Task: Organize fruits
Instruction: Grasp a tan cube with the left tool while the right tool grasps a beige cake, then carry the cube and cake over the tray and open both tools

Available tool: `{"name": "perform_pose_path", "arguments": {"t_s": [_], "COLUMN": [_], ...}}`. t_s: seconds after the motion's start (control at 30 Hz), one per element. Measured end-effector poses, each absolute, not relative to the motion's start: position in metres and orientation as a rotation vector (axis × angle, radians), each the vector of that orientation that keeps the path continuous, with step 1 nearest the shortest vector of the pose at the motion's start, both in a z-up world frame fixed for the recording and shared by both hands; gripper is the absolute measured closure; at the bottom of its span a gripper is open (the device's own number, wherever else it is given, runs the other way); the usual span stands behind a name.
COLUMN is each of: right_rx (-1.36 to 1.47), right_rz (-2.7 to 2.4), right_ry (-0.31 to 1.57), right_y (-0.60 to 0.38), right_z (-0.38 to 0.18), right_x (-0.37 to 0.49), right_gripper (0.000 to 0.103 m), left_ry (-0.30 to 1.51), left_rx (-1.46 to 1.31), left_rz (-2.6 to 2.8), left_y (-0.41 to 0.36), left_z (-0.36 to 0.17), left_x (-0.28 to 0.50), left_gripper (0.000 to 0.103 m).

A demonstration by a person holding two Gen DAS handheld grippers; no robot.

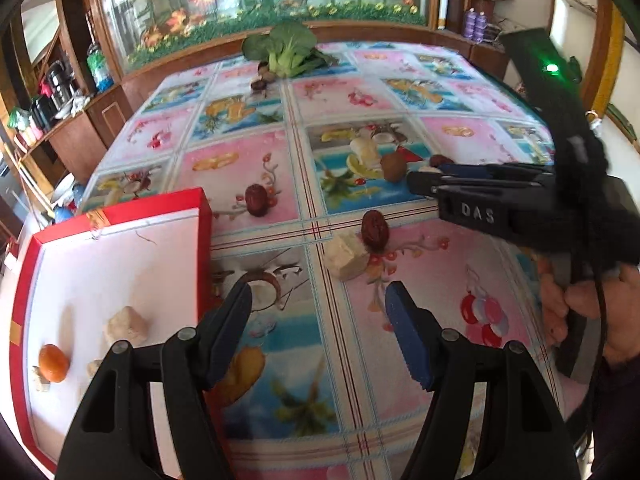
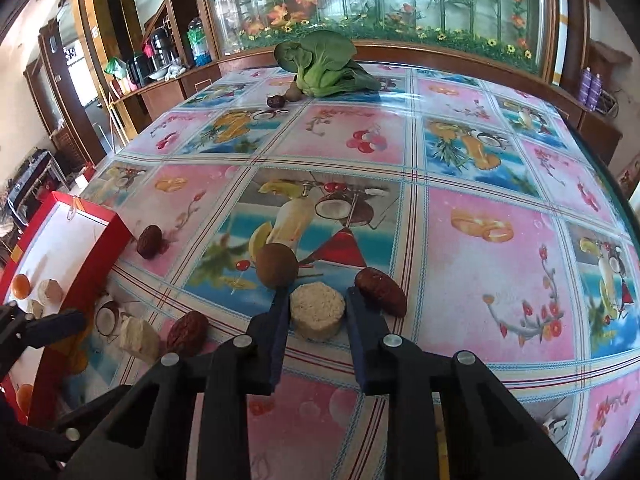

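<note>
Seen from the left wrist, far left of the left claw (image 1: 320,300): a red box (image 1: 160,205), with an orange (image 1: 54,362) and a pale cube (image 1: 126,326) inside, lying apart from each other. Left claw released, fingers spread wide, nothing between them, over the surface (image 1: 304,360). Ahead-left of it, near the box corner: a date (image 1: 256,199). Just ahead and slightly right: a pale block (image 1: 346,258) touching a second date (image 1: 375,230). Farther ahead-right: a kiwi (image 1: 394,167), and just beside it the right claw (image 1: 420,182), reaching in from the right, gripped by a hand (image 1: 576,308). Far ahead, at the back edge: a bok choy (image 1: 288,50).

Seen from the right wrist, far left of the right claw (image 2: 318,306): the left claw (image 2: 52,326), with the box (image 2: 116,232) behind it, holding the orange (image 2: 20,285) and the cube (image 2: 50,291). Against the box wall, ahead-left: the date (image 2: 150,241). Nearer, left of the fingers: the block (image 2: 138,338) touching the second date (image 2: 187,332). Right at the left fingertip: the kiwi (image 2: 276,266). Right claw clenched on a round cake (image 2: 317,318), pads pressed to both flanks, cake resting flat on the surface (image 2: 480,280). Right at the right fingertip: a third date (image 2: 380,290). Far ahead: the bok choy (image 2: 324,66), with small dark fruits (image 2: 276,101) just left of it.
</note>
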State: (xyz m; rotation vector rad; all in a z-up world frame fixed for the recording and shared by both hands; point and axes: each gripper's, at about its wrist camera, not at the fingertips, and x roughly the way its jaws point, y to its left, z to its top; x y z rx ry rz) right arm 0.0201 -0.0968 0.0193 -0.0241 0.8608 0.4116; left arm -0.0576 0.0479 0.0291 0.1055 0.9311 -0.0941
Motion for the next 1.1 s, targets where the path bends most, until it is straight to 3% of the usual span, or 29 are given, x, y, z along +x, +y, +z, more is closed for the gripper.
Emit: {"name": "perform_pose_path", "arguments": {"t_s": [0.3, 0.73, 1.1], "right_rx": [0.032, 0.089, 0.085], "right_rz": [0.458, 0.449, 0.411], "right_ry": [0.843, 0.788, 0.656], "right_y": [-0.106, -0.113, -0.122], "right_z": [0.027, 0.037, 0.050], "right_x": [0.015, 0.016, 0.005], "right_gripper": [0.077, 0.077, 0.077], "left_ry": [0.957, 0.949, 0.864], "left_rx": [0.110, 0.072, 0.012], "left_rz": [-0.050, -0.055, -0.043], "left_y": [0.039, 0.028, 0.038], "left_z": [0.015, 0.011, 0.035], "left_x": [-0.037, -0.026, -0.055], "left_gripper": [0.035, 0.076, 0.076]}}
